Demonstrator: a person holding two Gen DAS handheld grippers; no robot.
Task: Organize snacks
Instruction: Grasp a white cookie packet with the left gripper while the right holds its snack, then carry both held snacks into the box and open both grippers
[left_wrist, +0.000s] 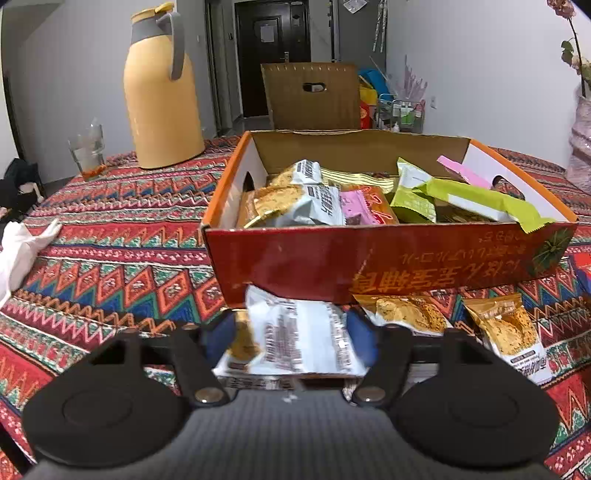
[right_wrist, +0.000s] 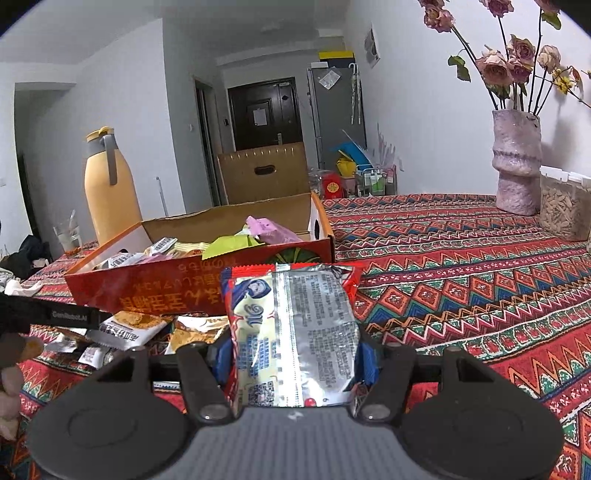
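A white crinkled foil snack packet (left_wrist: 295, 332) is gripped between the blue pads of the left tool (left_wrist: 291, 336), just in front of the near wall of the red and orange open cardboard box (left_wrist: 369, 258) that stands on the bench covered with a red patterned woven cloth (left_wrist: 110, 240). The right tool (right_wrist: 295, 354) is clenched on a silver and red foil snack packet (right_wrist: 295, 332), held upright near the box's near right corner.

The box is already well filled with packets; a lime green wrapper (left_wrist: 480, 199) hangs over its near rim. It is judged that a packet dropped close to that rim could slide back out, or knock the green wrapper onto the bench.

Both packets are thin, slippery and air-filled. The white one is caught across its width with much of it standing free above the pads, so it may be expected to swing or slip out if it is lifted quickly over the box wall. Too hard a squeeze could crush the biscuit inside.

Two gold biscuit packets (left_wrist: 406, 314) lie on the cloth against the box's near wall, just beside the left tool; these could be dragged or pushed aside as the tool is raised. Both tools are close together at the same wall, so a collision is possible if both are moved inward at once.
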